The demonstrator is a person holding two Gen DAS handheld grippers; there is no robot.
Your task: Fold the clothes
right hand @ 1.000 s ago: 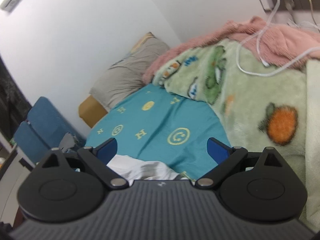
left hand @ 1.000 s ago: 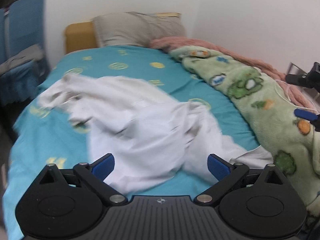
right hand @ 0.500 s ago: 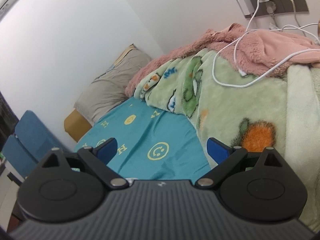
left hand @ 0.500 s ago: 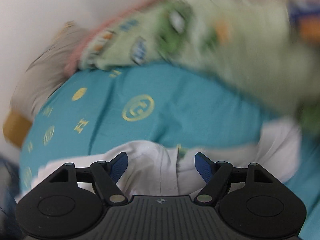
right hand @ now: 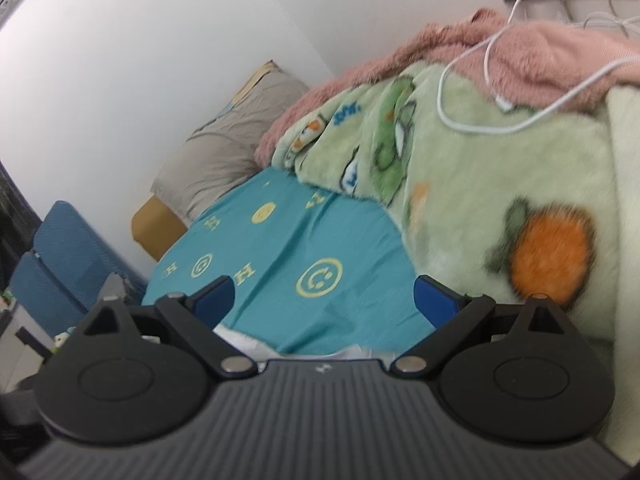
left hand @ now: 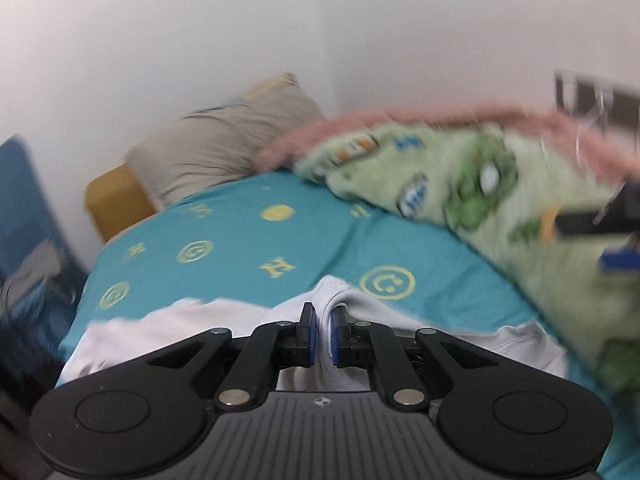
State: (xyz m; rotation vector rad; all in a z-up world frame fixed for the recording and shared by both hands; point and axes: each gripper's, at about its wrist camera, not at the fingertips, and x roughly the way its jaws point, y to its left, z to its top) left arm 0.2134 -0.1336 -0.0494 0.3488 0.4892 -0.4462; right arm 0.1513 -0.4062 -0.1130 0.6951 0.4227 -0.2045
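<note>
- Now your left gripper (left hand: 324, 330), wide open a second ago, pinches a fold of the white garment (left hand: 348, 300) on the teal sheet (left hand: 280, 248).
- Your right gripper (right hand: 324, 300) stays wide open, empty, over the sheet; garment edge just below.
- Grasp made; folding can start.

So the left gripper (left hand: 324, 334), wide open a second ago, is now pinching a bunched fold of the white garment (left hand: 516, 346) near the bed's foot edge.
</note>
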